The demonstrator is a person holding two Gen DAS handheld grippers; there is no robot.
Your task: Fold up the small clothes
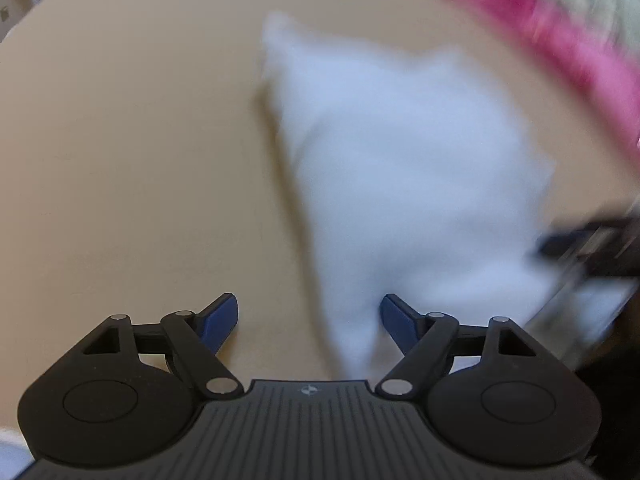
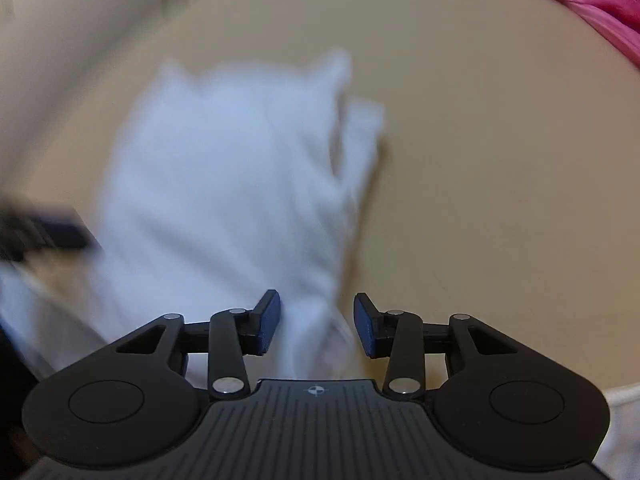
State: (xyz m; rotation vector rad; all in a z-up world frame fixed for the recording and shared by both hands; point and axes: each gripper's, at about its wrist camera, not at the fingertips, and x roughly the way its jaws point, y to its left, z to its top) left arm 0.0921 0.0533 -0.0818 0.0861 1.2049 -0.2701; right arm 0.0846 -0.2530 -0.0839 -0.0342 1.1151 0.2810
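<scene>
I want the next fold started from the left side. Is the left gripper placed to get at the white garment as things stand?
Probably yes. The left gripper is open, and the near end of the white garment already lies between its jaws on the beige table. Nothing blocks it; the right gripper sits off to the side.

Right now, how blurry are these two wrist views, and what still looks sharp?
Left wrist view: the white garment and pink fabric are smeared by motion blur, while the left gripper stays crisp. Right wrist view: the garment is just as smeared and the right gripper is sharp. Both views bend the beige tabletop into a fisheye curve.
</scene>
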